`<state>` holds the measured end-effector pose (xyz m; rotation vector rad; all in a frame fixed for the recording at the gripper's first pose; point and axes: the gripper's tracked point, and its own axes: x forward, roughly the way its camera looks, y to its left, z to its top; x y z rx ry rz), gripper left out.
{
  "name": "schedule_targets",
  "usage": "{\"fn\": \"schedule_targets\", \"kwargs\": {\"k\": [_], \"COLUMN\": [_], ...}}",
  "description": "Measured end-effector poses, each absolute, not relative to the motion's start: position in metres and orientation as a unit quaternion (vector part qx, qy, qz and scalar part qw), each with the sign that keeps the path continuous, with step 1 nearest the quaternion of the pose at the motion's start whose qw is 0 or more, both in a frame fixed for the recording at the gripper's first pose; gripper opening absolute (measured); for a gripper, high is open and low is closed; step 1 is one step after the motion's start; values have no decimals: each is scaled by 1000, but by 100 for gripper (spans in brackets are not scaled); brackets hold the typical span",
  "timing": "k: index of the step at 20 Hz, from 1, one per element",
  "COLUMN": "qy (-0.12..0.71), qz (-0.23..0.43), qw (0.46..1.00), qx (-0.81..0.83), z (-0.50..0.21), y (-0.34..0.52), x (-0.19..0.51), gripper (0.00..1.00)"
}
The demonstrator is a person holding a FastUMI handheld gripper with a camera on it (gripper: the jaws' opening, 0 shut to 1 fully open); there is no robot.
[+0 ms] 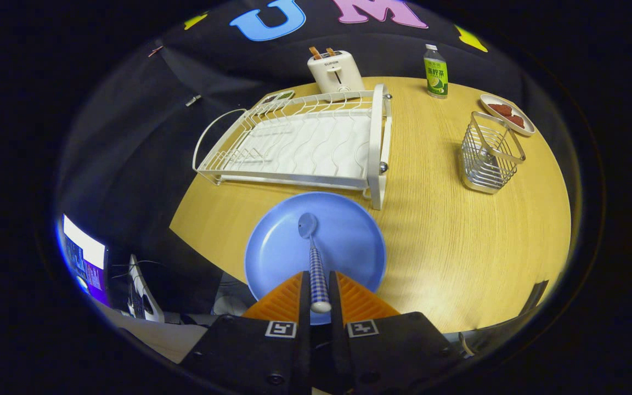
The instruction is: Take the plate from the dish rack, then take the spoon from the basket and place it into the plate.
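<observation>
The gripper has both fingers closed on the checked blue-and-white handle of the small blue-bowled spoon, whose bowl points to twelve o'clock over the middle of the round light-blue plate. The plate lies flat on the wooden table, just at six o'clock of the white wire dish rack. Judging from this, lower until the bowl rests on the plate, then open the fingers gently so the spoon does not roll; the wire basket stands well apart at two o'clock.

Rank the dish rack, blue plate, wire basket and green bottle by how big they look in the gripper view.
1. dish rack
2. plate, though it lies nearest the camera, which enlarges it
3. basket
4. bottle, farthest off, so it may look smaller than it is

The gripper is shut on the spoon.
</observation>
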<state>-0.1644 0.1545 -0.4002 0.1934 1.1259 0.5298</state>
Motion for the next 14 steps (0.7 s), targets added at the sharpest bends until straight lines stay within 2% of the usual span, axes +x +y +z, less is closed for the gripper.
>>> {"fn": "schedule_targets", "kwargs": {"k": [2,6,8,11,13,14], "qy": [530,527,525,524,523,520], "qz": [243,237,236,238,240,241], "qw": [808,812,813,813,813,815], "qx": [87,86,90,90,89,89], "z": [-403,-402,-401,-401,-399,-397], "y": [154,153,155,156,156,157], "x": [-165,-161,-161,-162,-162,-162], "gripper": [21,40,55,91,99,100]}}
